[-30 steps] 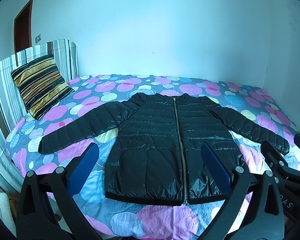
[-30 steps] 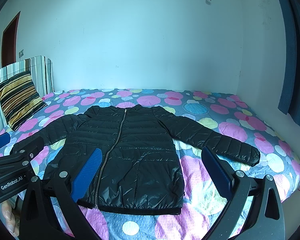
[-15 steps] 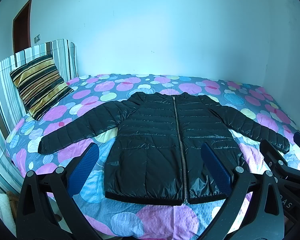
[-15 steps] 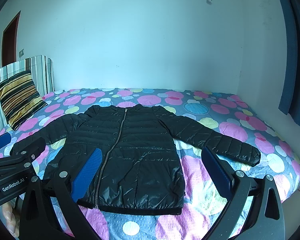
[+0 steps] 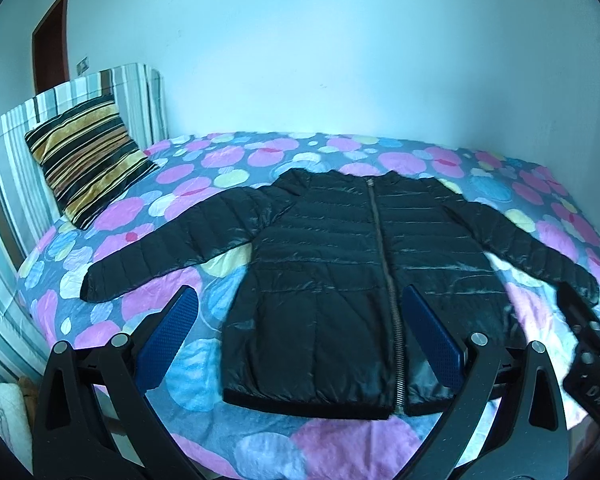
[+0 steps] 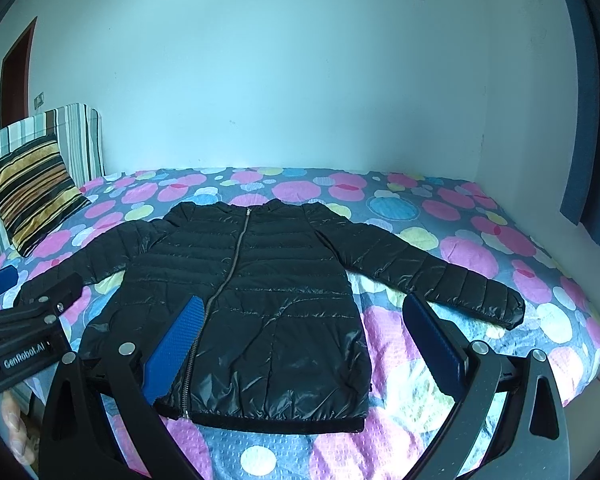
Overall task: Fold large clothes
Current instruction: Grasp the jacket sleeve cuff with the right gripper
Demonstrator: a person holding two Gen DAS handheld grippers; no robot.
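Note:
A shiny black puffer jacket [image 5: 340,280] [image 6: 252,300] lies flat and zipped on the bed, front up, both sleeves spread outwards. Its hem faces me. My left gripper [image 5: 296,308] hovers open above the near edge of the bed, over the jacket's lower left half, holding nothing. My right gripper [image 6: 300,316] is open too, above the jacket's lower right half, also holding nothing. The right gripper's black frame [image 5: 588,356] shows at the right edge of the left wrist view. In the right wrist view the left gripper's frame [image 6: 24,320] sits at the left edge.
The bed [image 5: 260,160] [image 6: 480,248] has a sheet with pink, blue and yellow circles. A striped cushion [image 5: 88,156] [image 6: 32,192] leans on a striped headboard [image 5: 4,184] at the left. Pale walls stand behind, a blue curtain [image 6: 596,120] hangs at the right.
Both grippers have shifted slightly forward and to the left over the bed's near edge. The jacket has not moved and both grippers stay open.

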